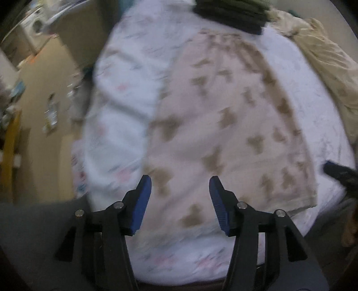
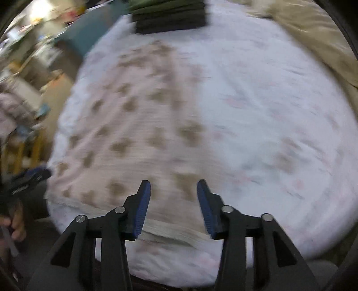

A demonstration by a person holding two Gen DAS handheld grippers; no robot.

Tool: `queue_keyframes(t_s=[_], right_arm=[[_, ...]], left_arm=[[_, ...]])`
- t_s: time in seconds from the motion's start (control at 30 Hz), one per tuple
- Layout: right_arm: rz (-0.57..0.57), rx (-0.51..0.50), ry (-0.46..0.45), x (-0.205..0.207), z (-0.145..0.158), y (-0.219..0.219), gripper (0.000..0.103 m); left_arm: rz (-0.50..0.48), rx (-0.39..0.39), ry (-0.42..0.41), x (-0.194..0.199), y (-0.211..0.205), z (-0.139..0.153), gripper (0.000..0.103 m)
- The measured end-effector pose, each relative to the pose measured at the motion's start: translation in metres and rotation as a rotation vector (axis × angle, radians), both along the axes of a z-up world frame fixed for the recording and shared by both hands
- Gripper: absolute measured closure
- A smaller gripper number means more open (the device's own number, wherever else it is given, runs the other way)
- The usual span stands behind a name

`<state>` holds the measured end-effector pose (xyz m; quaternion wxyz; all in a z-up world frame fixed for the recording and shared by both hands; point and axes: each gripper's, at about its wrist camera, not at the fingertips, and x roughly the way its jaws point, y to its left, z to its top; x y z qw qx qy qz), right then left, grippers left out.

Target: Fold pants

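Pale pink pants (image 1: 223, 112) with brown printed shapes lie flat on a white bed sheet (image 1: 116, 112). My left gripper (image 1: 180, 181) points down over their near part, open, with only fabric visible below the gap between its blue pads. In the right wrist view the same pants (image 2: 134, 134) spread to the left, their pale hem band along the near edge. My right gripper (image 2: 173, 184) hovers open above that edge, nothing pinched. The right gripper's tip (image 1: 340, 172) shows at the right of the left view. The left gripper (image 2: 29, 176), held by a hand (image 2: 15, 223), shows at the left of the right view.
A stack of dark folded clothes (image 1: 235, 13) (image 2: 170, 15) sits at the far end of the bed. A beige cloth (image 1: 324, 67) (image 2: 313, 33) lies bunched at the far right. Floor and cluttered furniture (image 1: 33, 100) lie off the bed's left side.
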<state>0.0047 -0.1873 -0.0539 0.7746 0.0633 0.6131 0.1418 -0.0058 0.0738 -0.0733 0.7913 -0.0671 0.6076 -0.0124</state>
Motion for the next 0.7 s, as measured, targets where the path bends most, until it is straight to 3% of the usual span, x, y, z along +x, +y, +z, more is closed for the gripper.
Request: queue_keyframes(t_s=[0.1, 0.2, 0.27, 0.33, 0.43, 0.5, 0.63, 0.7], right_arm=[[0.021, 0.030, 0.072, 0.017, -0.037, 0.022, 0.073], [0.015, -0.078, 0.149, 0.023, -0.070, 0.025, 0.073], [-0.040, -0.130, 0.204, 0.018, -0.083, 0.008, 0.073], [-0.070, -0.108, 0.261, 0.014, -0.084, -0.009, 0.073], [-0.083, -0.205, 0.286, 0.007, -0.082, -0.032, 0.074], [-0.142, -0.179, 0.322, 0.005, -0.080, -0.047, 0.073], [-0.118, -0.092, 0.218, 0.008, -0.048, -0.046, 0.065], [-0.104, -0.047, 0.173, 0.015, -0.031, -0.046, 0.056]], left_arm=[[-0.045, -0.019, 0.074, 0.023, -0.023, -0.034, 0.054], [-0.070, -0.018, 0.180, 0.022, -0.035, -0.072, 0.056], [-0.085, 0.004, 0.169, 0.013, -0.039, -0.079, 0.056], [-0.103, 0.024, 0.154, 0.001, -0.045, -0.073, 0.055], [-0.146, 0.003, 0.165, -0.009, -0.051, -0.071, 0.047], [-0.142, 0.011, 0.165, -0.010, -0.051, -0.068, 0.047], [-0.064, -0.043, 0.160, 0.000, -0.039, -0.049, 0.043], [-0.046, -0.062, 0.129, 0.010, -0.032, -0.033, 0.031]])
